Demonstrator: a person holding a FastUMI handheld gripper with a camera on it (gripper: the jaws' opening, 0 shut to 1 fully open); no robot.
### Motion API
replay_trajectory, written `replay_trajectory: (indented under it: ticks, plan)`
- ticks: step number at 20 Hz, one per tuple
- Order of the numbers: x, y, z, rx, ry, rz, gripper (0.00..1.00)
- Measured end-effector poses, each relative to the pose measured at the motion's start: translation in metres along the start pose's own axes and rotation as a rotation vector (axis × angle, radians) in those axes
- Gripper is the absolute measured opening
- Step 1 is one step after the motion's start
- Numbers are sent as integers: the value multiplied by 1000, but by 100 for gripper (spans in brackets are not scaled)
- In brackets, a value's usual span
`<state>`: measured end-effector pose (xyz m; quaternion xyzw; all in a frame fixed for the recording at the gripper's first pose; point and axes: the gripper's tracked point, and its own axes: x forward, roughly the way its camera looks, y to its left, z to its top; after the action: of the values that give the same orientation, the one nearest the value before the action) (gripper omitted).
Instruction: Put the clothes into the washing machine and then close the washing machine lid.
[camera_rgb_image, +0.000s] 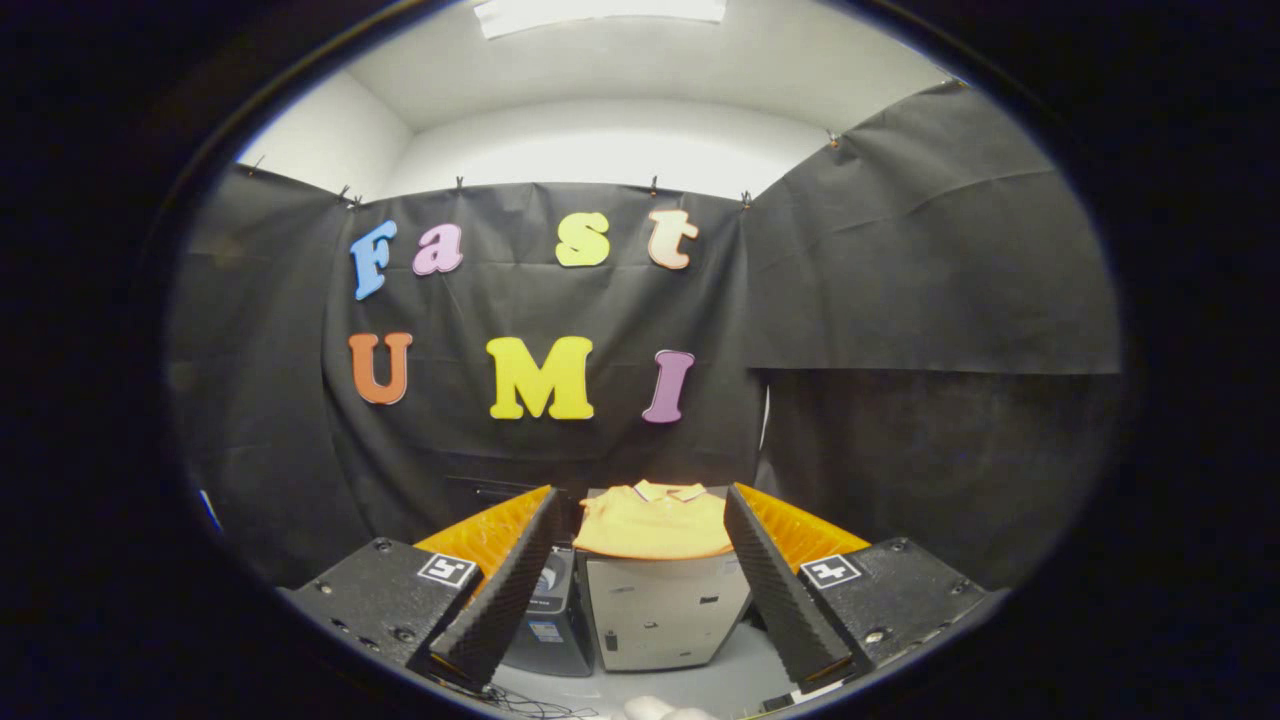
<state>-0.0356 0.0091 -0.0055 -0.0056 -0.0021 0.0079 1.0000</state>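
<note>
Currently, the jaws of the gripper stand wide apart, grasping nothing. One yellow garment lies folded flat on top of one grey box-shaped unit, ahead of and between the two fingers. One dark unit stands just beside the grey one.

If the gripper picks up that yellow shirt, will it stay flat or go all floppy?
Probably floppy: the shirt is thin cloth whose front edge drapes over the grey box. Likely light too. The open gripper would probably lift only a pinch, the rest hanging.
</note>
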Motion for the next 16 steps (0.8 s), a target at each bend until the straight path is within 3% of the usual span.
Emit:
replay_trajectory:
  ticks: [8, 16]
  plan:
    - [10, -1, -1, 6, 5, -11, 100]
    - [62, -14, 0, 9, 33, -21, 100]
